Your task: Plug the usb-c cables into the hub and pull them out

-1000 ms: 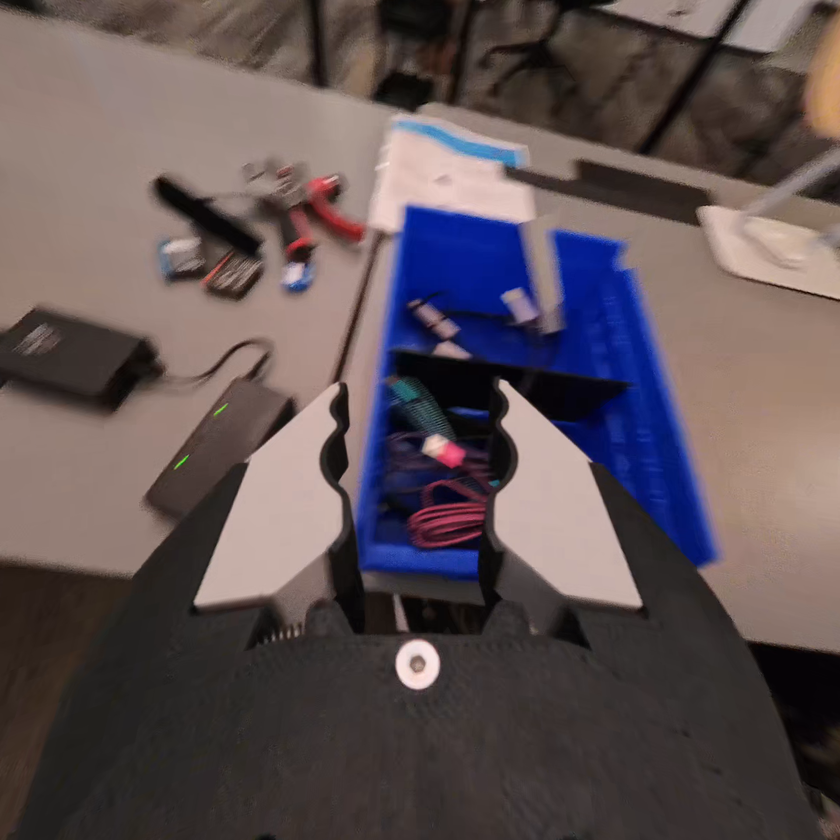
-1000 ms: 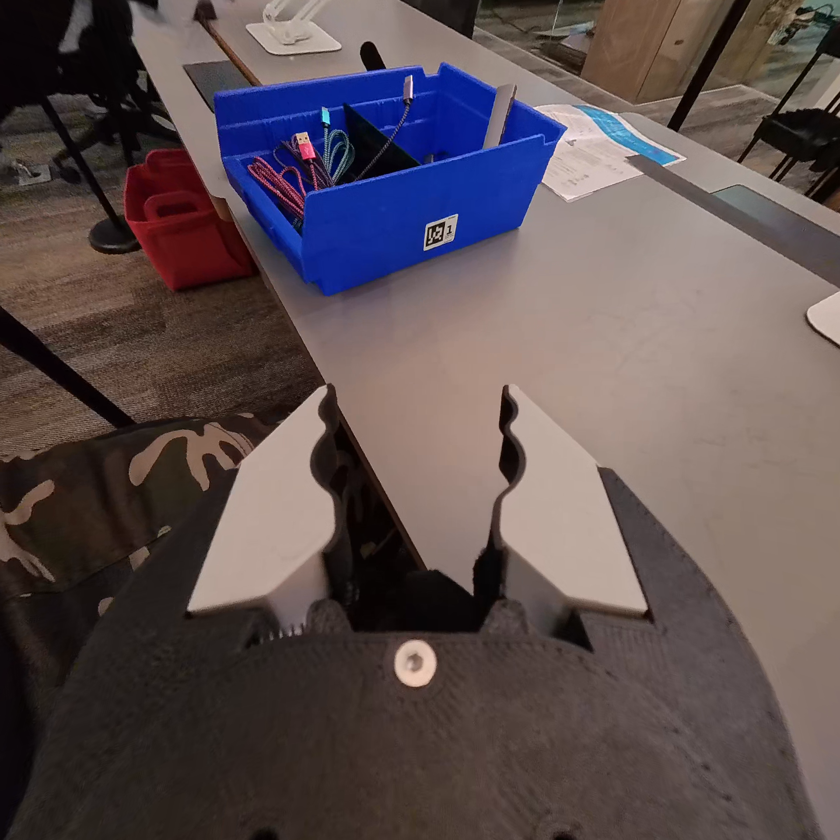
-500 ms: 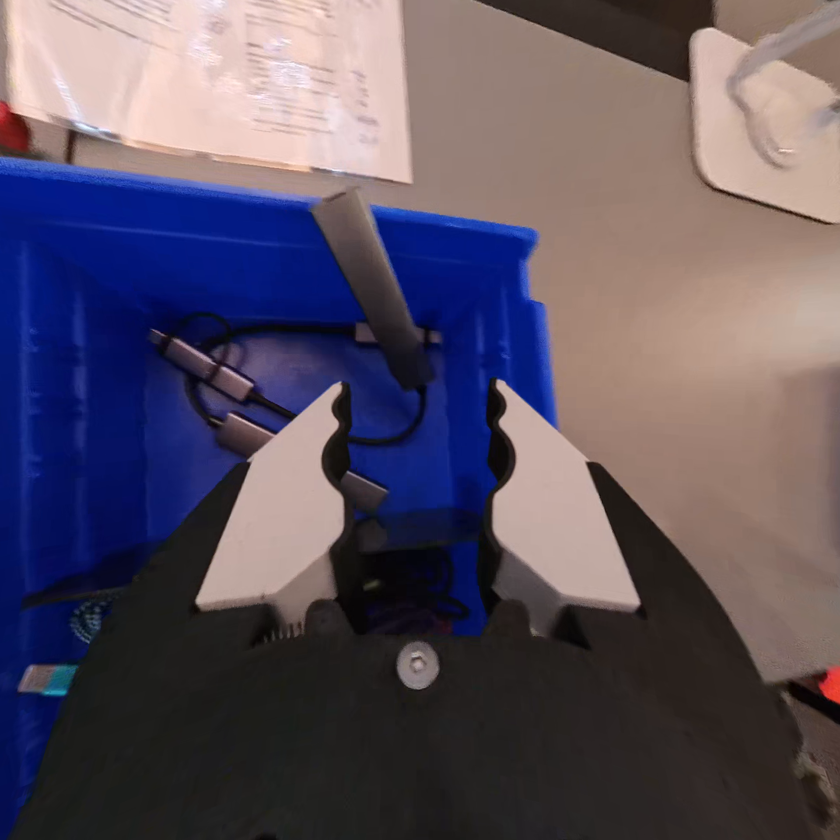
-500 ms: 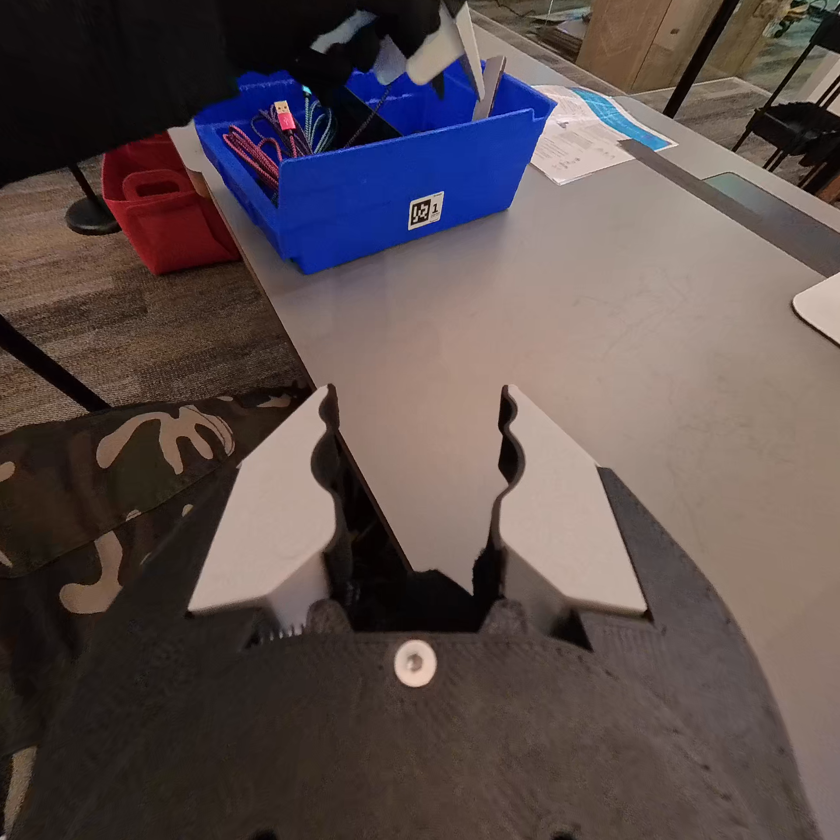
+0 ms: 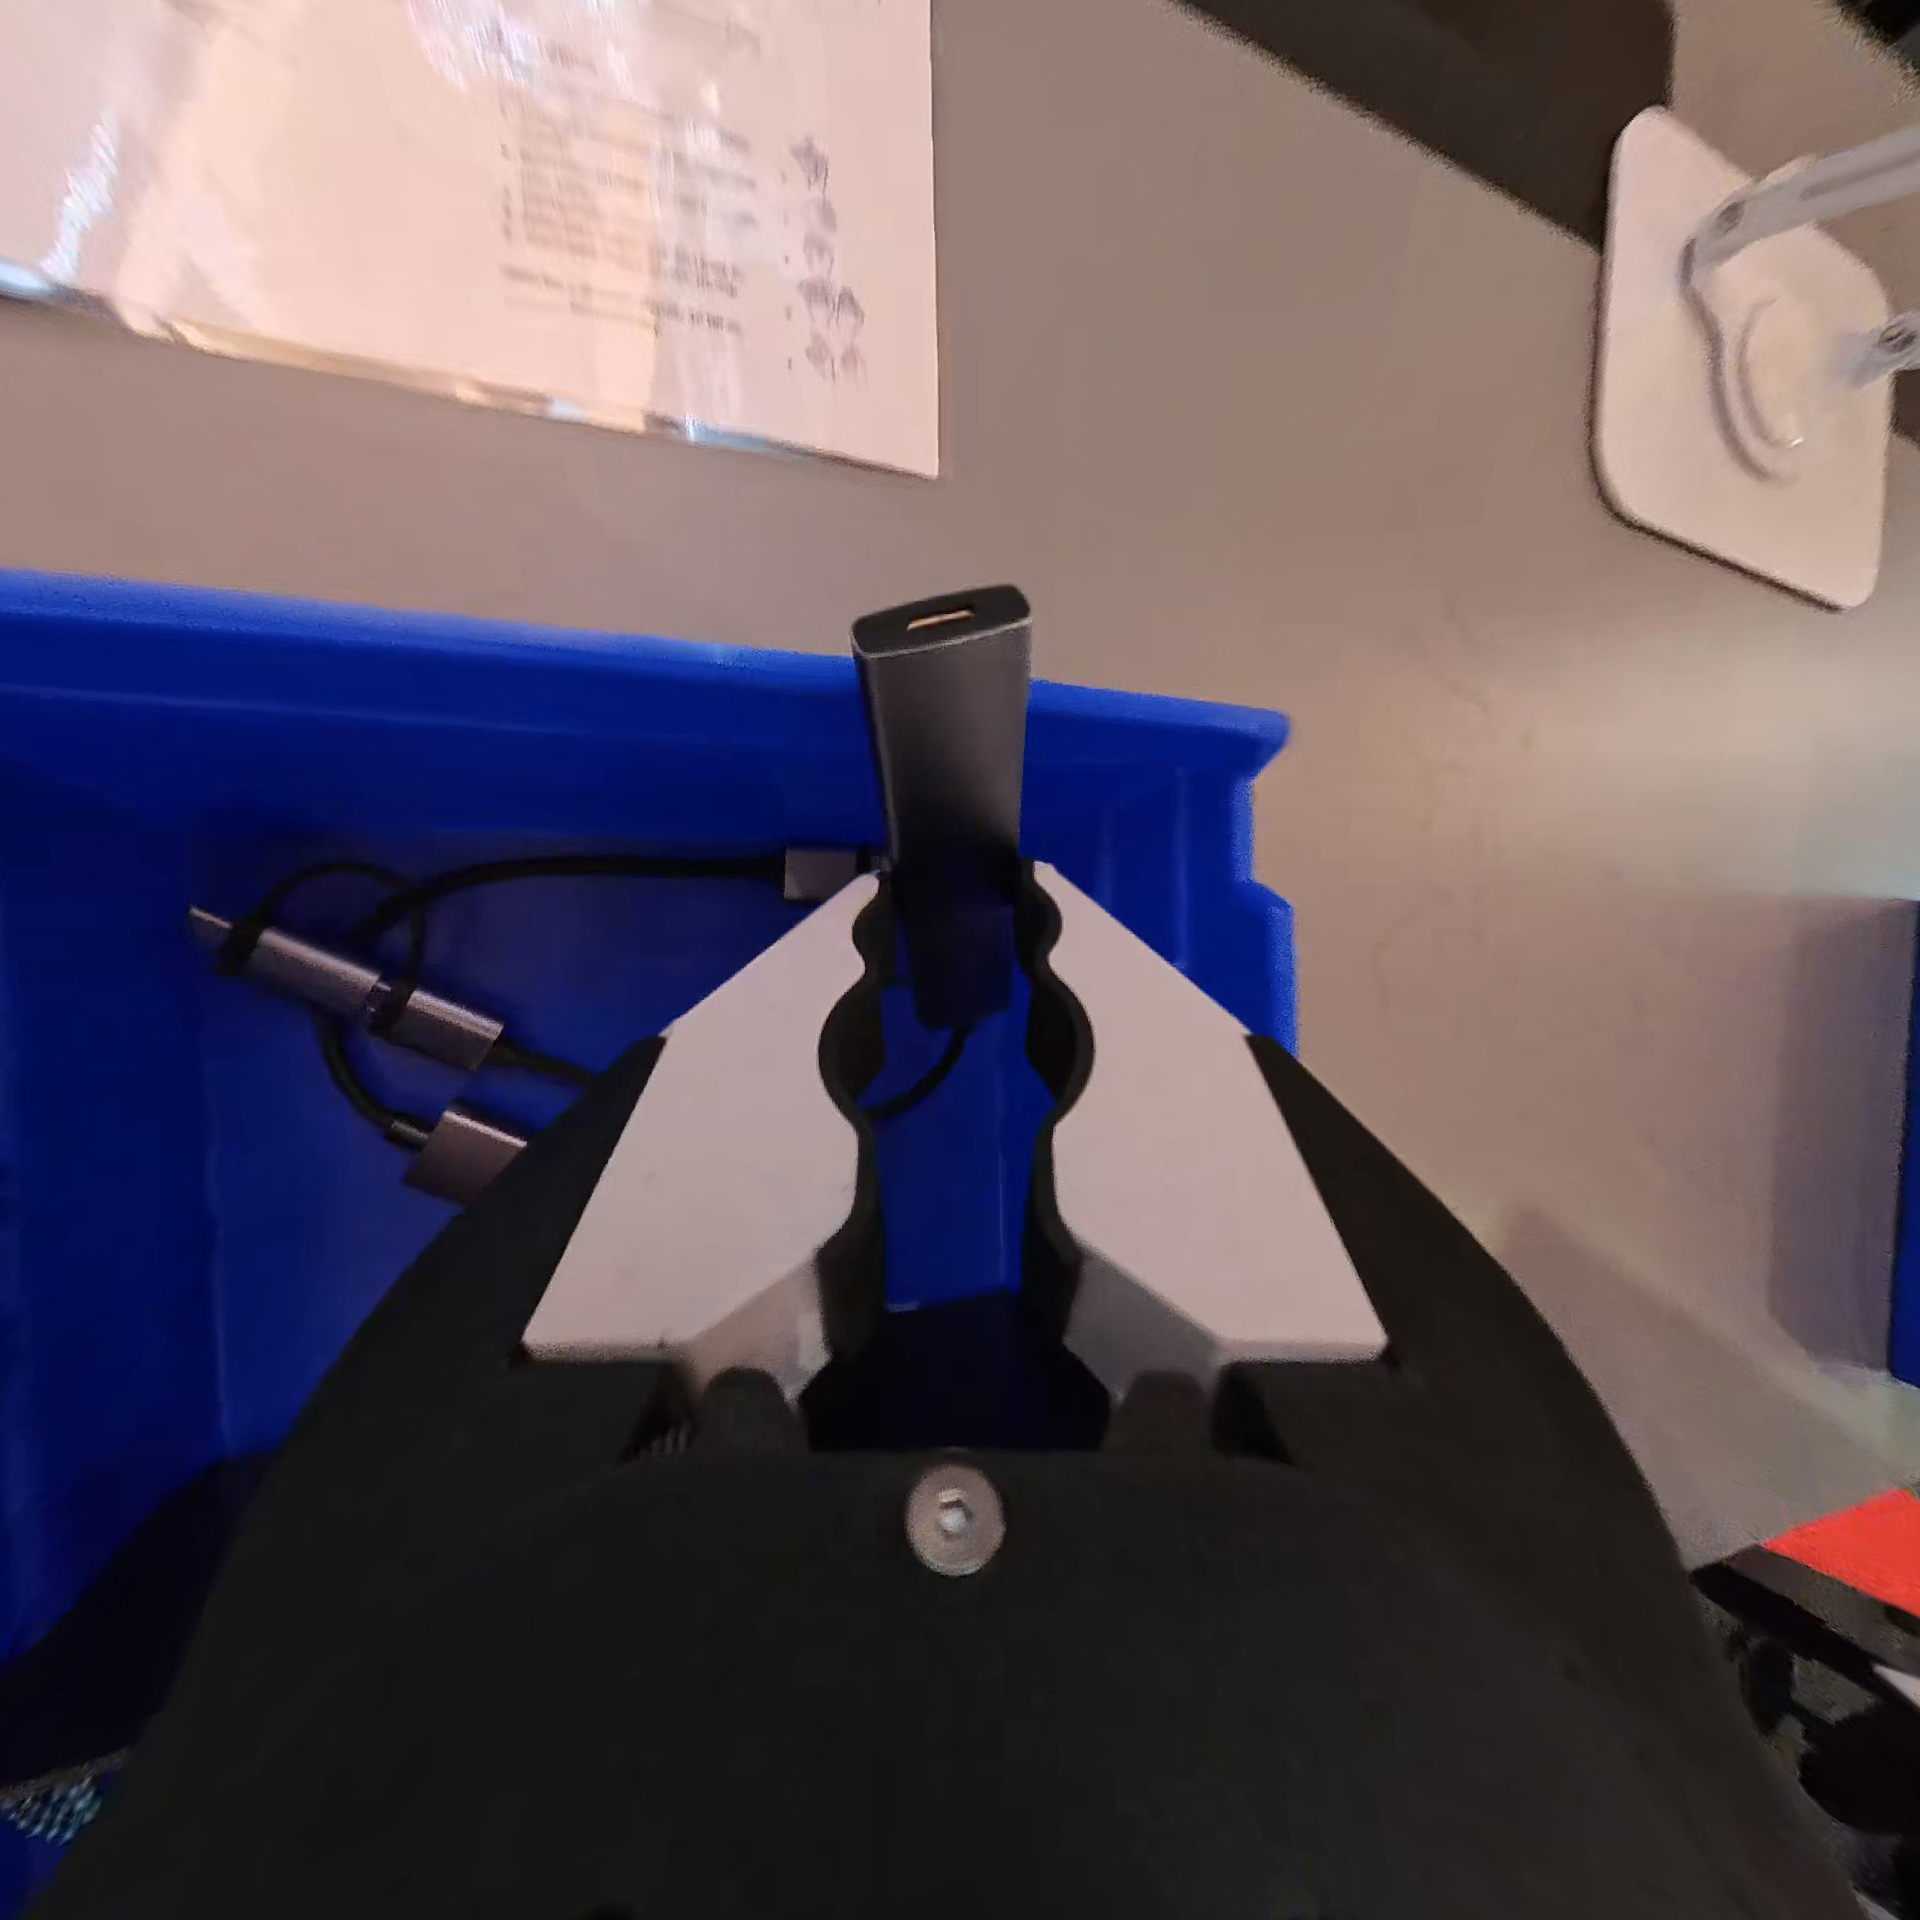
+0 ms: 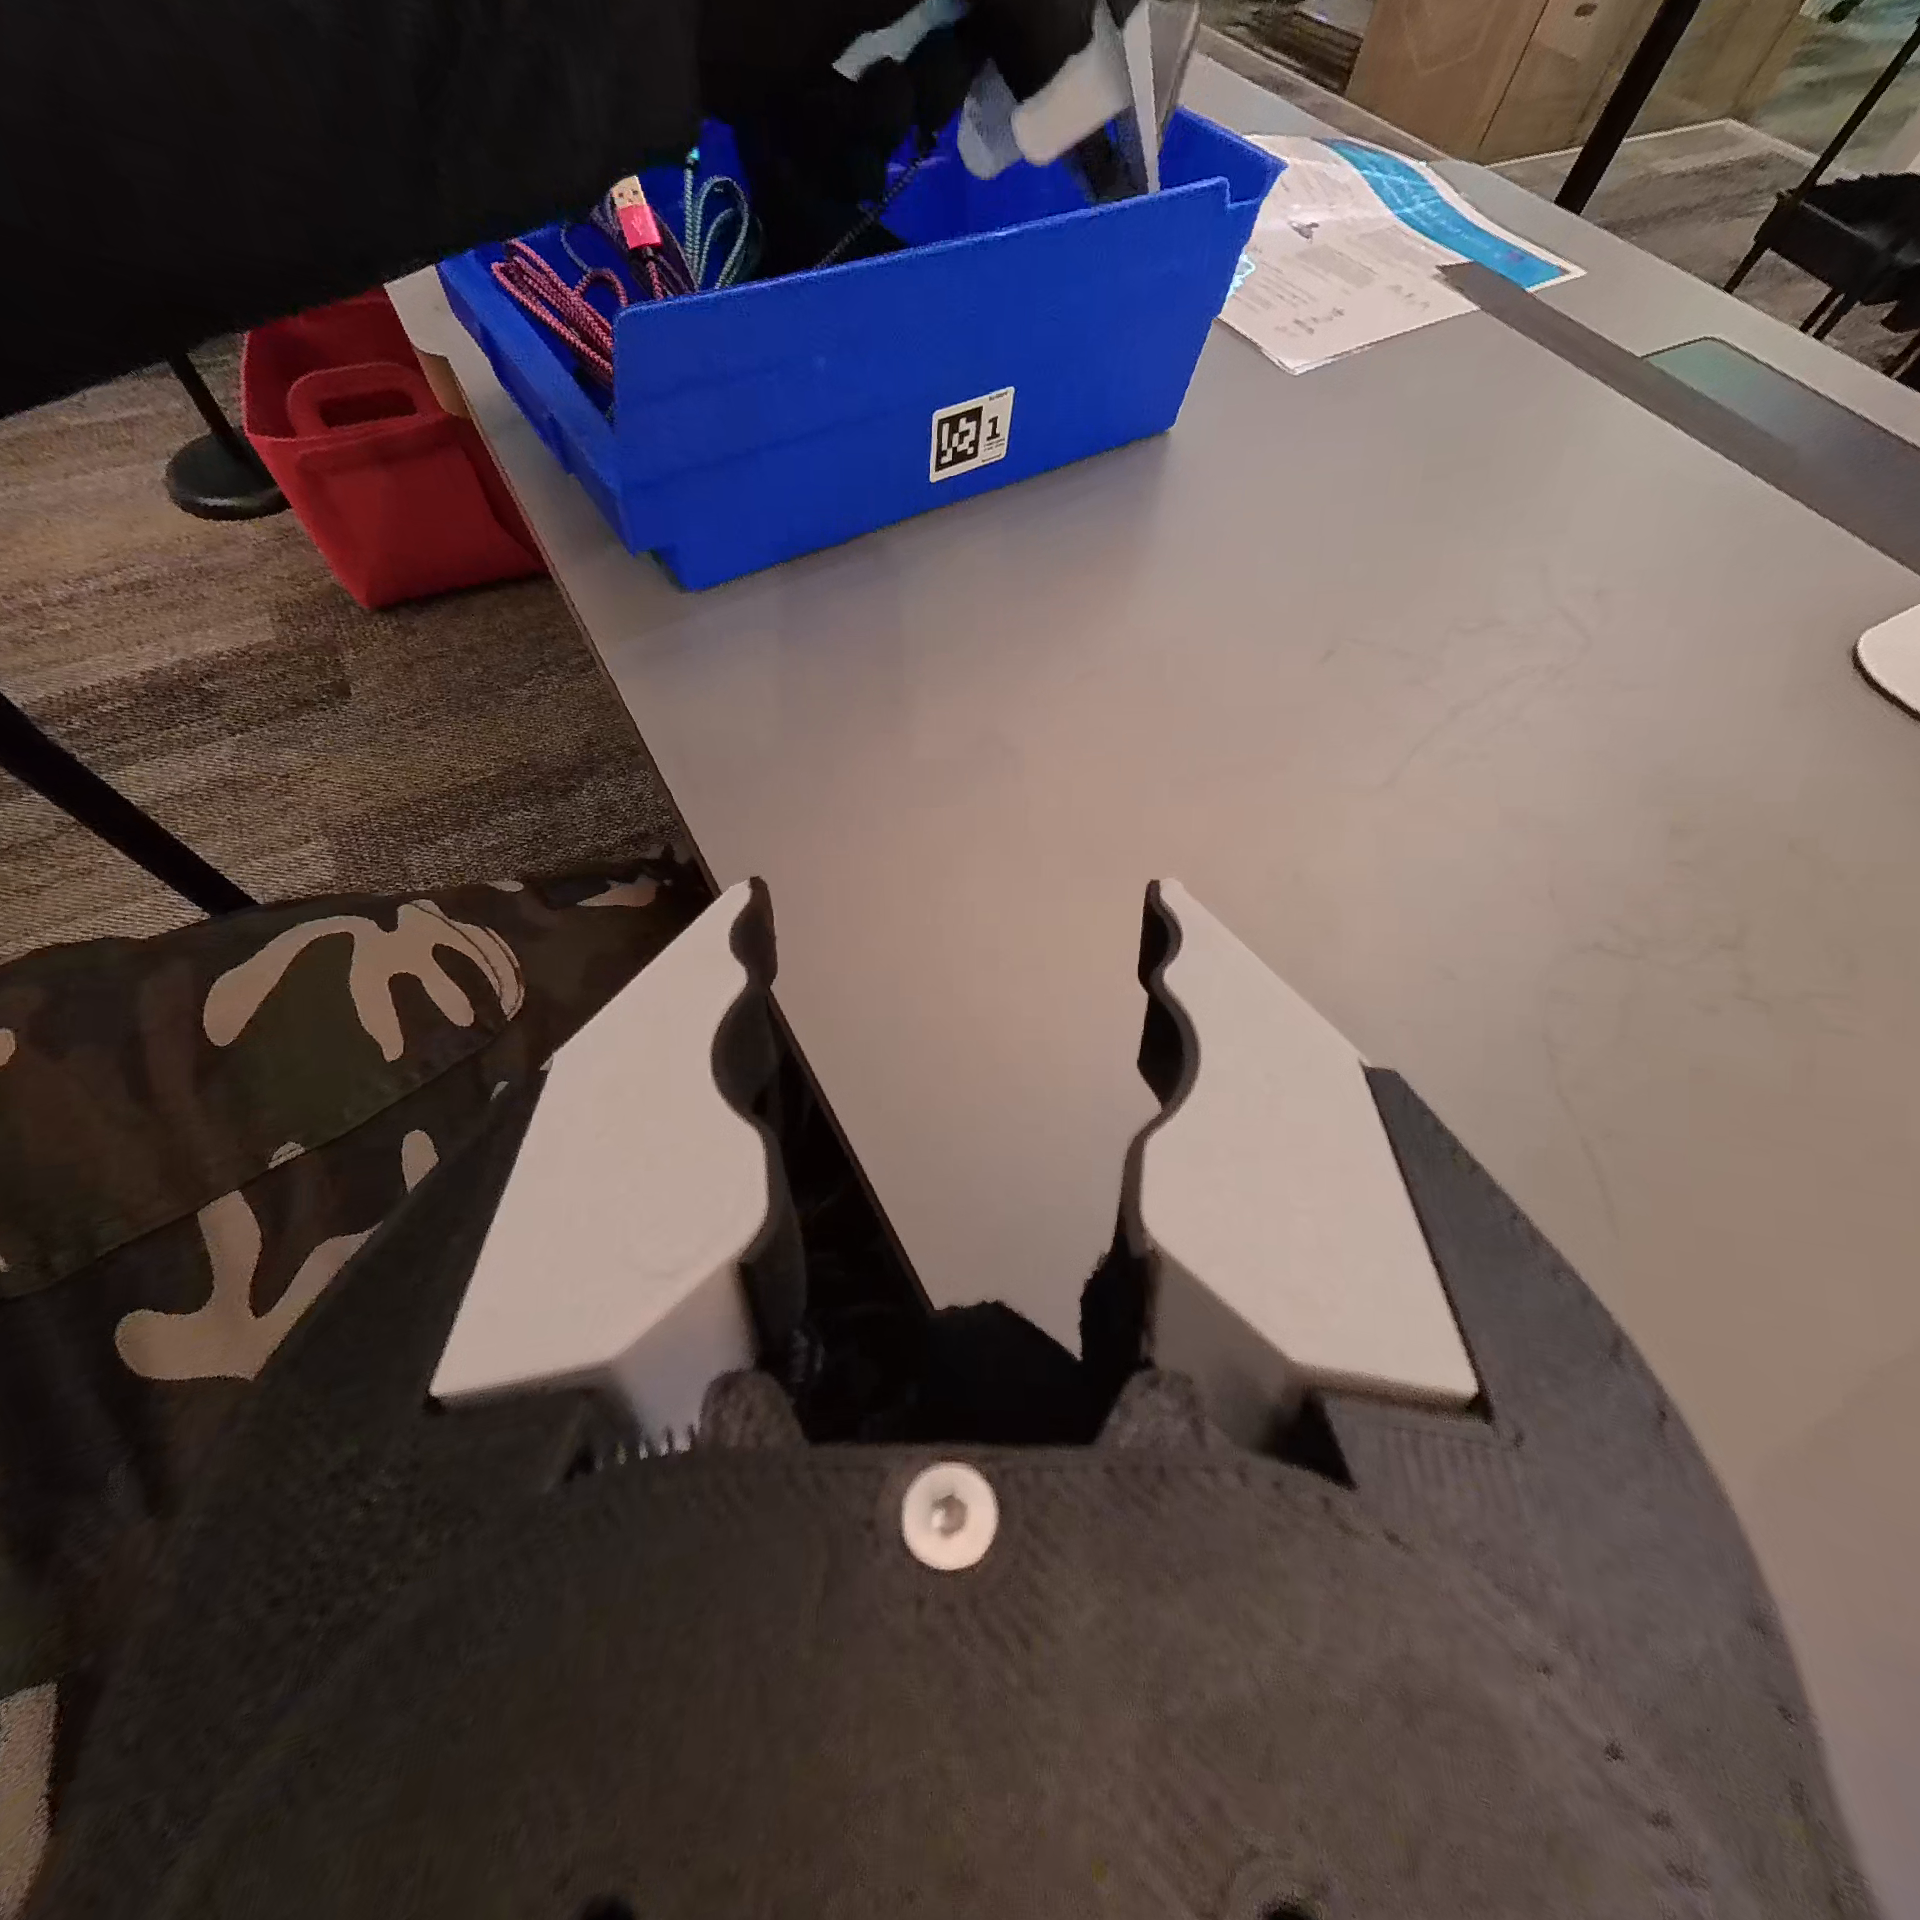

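Gripping the grey hub (image 5: 940,769) near its lower end, the left tool (image 5: 948,940) has its two fingers closed in on the slim metal body, which stands nearly upright against the far wall of the blue bin (image 5: 582,717), with one port facing up at the top. Inside that same compartment, off to the left on the bin floor, lies a black cable (image 5: 343,997) with several grey usb-c style plugs, loosely looped. One more grey plug sits right by the hub's lower part, touching or almost touching it, can't quite tell which. Past the bin there's a sheet of printed paper (image 5: 582,229) on the grey surface (image 5: 1351,644), plus a white stand base (image 5: 1745,488) off to the right.

From the right wrist view, the right tool (image 6: 951,914) hangs wide open with nothing in it, over the near edge of the surface and well apart from the bin. Braided cables (image 6: 613,270), pink, purple and teal, are piled in the bin's left compartment. A red bag (image 6: 374,468) sits on the carpet beside the surface, and camo fabric (image 6: 260,1060) shows at lower left.
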`<state>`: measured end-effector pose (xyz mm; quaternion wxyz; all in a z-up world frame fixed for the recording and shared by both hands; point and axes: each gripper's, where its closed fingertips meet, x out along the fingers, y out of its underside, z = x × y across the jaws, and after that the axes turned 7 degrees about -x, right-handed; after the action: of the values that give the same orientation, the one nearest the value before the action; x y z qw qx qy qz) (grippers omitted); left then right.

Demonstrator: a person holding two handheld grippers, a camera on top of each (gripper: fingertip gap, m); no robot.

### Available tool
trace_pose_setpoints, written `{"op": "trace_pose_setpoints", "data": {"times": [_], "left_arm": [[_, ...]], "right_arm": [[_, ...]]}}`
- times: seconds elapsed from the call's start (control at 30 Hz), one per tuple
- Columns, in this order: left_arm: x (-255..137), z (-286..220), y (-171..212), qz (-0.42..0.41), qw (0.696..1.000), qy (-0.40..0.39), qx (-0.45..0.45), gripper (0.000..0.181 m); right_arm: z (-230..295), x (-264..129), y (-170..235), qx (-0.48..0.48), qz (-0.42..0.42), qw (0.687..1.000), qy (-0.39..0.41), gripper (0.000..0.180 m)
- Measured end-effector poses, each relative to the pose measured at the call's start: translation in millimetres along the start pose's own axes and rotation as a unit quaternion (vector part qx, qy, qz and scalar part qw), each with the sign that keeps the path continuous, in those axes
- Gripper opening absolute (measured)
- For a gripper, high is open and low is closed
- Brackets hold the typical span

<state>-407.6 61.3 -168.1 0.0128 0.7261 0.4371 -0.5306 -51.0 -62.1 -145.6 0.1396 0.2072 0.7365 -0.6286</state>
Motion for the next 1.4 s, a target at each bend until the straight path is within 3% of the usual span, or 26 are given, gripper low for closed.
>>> {"op": "trace_pose_setpoints", "data": {"times": [0.27,0.47,0.57,0.73,0.9,1.07,1.23,1.4], "left_arm": [[-109,-61,-47,-0.139,0.985,0.072,0.077,0.020],[-202,-159,-75,-0.234,0.947,0.099,0.198,0.020],[-215,-223,-59,-0.217,0.930,0.126,0.268,0.020],[-158,-302,18,-0.099,0.901,0.148,0.397,0.020],[-70,-327,95,0.019,0.878,0.152,0.454,0.020],[-10,-317,152,0.120,0.851,0.133,0.494,0.020],[26,-308,214,0.211,0.799,0.124,0.549,0.020],[63,-277,255,0.280,0.769,0.084,0.569,0.021]], "right_arm": [[2,3,1,0.003,0.001,1.000,-0.010,0.069],[7,5,2,-0.007,0.007,1.000,-0.015,0.069],[8,4,1,-0.010,0.004,1.000,-0.017,0.069],[8,5,4,-0.015,0.009,1.000,-0.016,0.069],[6,3,6,-0.017,0.012,1.000,-0.014,0.069],[2,1,7,-0.013,0.010,1.000,-0.012,0.068],[-1,-2,4,-0.007,-0.003,1.000,-0.014,0.068],[-2,-2,4,-0.004,-0.004,1.000,-0.014,0.067]]}}
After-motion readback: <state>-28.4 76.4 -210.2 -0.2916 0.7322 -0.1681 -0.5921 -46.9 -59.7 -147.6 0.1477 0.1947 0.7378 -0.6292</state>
